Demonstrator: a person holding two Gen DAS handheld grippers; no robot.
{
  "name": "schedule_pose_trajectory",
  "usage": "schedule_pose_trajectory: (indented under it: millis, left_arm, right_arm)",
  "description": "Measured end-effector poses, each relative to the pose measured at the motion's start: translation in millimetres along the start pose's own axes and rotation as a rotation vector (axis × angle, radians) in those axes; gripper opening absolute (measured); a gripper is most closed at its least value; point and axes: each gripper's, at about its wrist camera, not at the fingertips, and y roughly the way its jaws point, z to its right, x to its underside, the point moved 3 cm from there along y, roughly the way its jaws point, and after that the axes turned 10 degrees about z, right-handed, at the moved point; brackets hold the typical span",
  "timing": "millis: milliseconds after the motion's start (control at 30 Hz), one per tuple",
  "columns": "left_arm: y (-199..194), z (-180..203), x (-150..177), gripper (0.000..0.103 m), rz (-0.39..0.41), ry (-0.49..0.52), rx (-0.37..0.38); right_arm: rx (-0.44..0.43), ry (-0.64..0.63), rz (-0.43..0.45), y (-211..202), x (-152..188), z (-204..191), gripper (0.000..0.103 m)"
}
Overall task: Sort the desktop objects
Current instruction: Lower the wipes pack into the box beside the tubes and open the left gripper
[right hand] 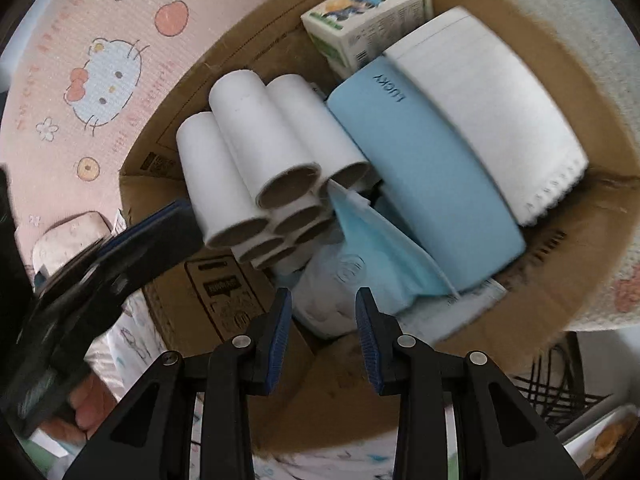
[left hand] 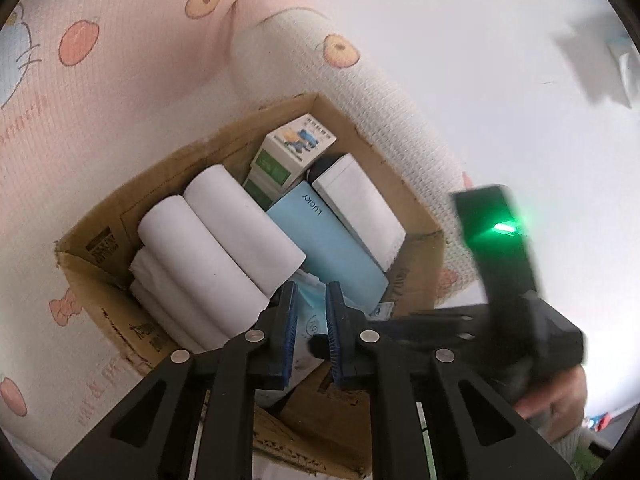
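Note:
A cardboard box holds several white paper tubes, a light blue LUCKY case, a white packet, a small cartoon carton and a blue face mask on a white wrapped pack. My left gripper hovers over the box's near side, jaws narrowly apart with nothing between them. My right gripper is open and empty above the wrapped pack. The left gripper also shows blurred in the right wrist view.
The box sits on a pink cartoon-print cloth. The right gripper's body with a green light stands at the box's right side. A white surface lies beyond. A black wire rack is at lower right.

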Motion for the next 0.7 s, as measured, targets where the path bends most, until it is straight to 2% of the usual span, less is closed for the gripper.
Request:
schedule_pose_trajectory:
  millis: [100, 233, 400, 633, 700]
  left_arm:
    - [-6, -3, 1, 0.016, 0.019, -0.002, -0.008]
    - [-9, -11, 0, 0.013, 0.032, -0.047, 0.022]
    - [-15, -15, -4, 0.012, 0.046, -0.047, 0.022]
    - [-23, -19, -13, 0.012, 0.075, -0.064, 0.022]
    - [-24, -22, -14, 0.012, 0.072, -0.08, 0.025]
  right_arm:
    - [0.059, -0.004, -0.053, 23, -3, 0, 0.03]
    - [0.165, -0.026, -0.109, 54, -3, 10, 0.03]
    - [0.154, 0.014, -0.169, 71, -8, 18, 0.03]
    - [0.216, -0.055, -0.228, 86, -8, 9, 0.034]
    - [0.211, -0.055, -0.232, 88, -6, 11, 0.034]
